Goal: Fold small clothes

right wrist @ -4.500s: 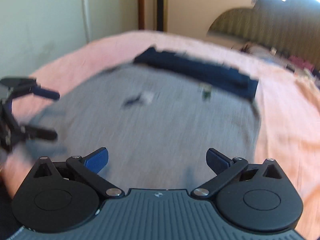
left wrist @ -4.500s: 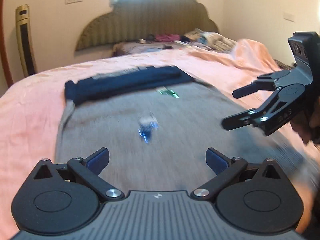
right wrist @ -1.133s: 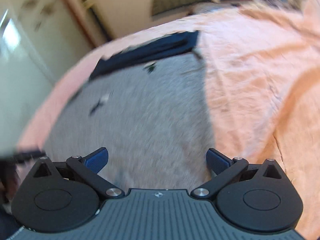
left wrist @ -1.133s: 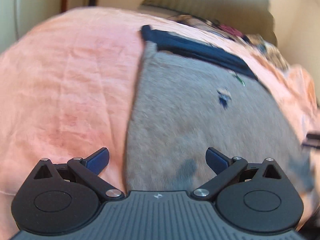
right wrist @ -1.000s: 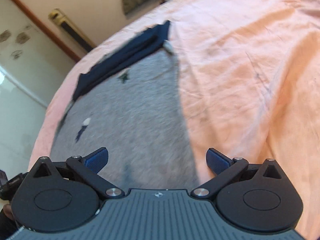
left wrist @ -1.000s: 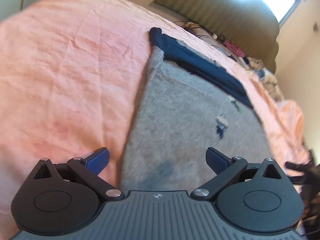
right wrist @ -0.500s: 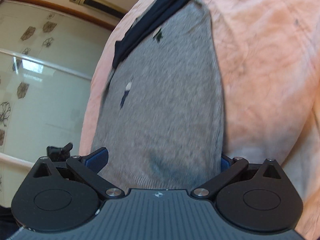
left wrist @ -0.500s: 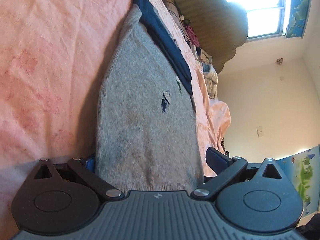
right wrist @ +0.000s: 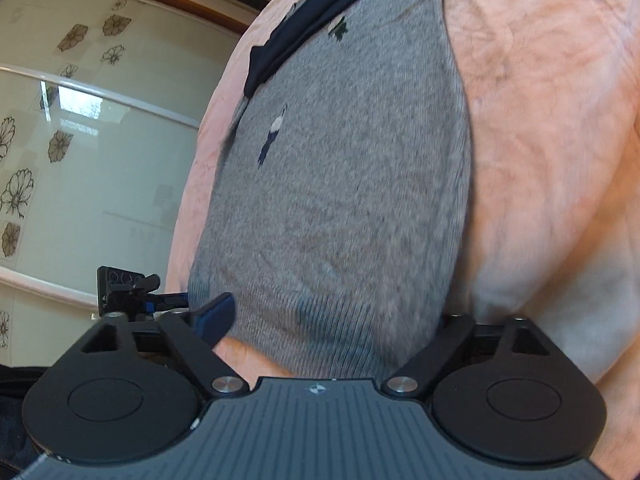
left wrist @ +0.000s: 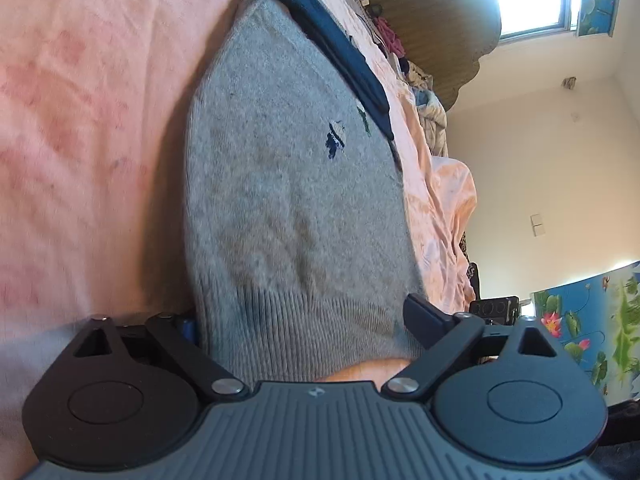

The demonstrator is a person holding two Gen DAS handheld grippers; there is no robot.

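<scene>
A grey knit sweater [left wrist: 288,184] with small embroidered motifs lies flat on the pink bed cover [left wrist: 88,128], a dark navy band [left wrist: 340,52] along its far end. My left gripper [left wrist: 304,316] straddles the left corner of the near ribbed hem; its jaws are closing, one finger tucked under the fabric, the other finger [left wrist: 424,316] above it. In the right wrist view, my right gripper [right wrist: 332,316] straddles the right corner of the same sweater [right wrist: 348,168] and is closing too, its left finger [right wrist: 216,316] over the knit, the other hidden beneath. Neither pair of pads presses the cloth.
A padded headboard [left wrist: 432,12] and a pile of loose clothes [left wrist: 424,92] sit at the bed's far end. A flower-patterned sliding door [right wrist: 80,140] stands to the left. The bed cover [right wrist: 540,140] spreads wide on the right. A lotus poster [left wrist: 592,320] hangs nearby.
Both grippers swung round and sank to the sweater's near hem, which now lies between their jaws. The jaws of both have narrowed a little.
</scene>
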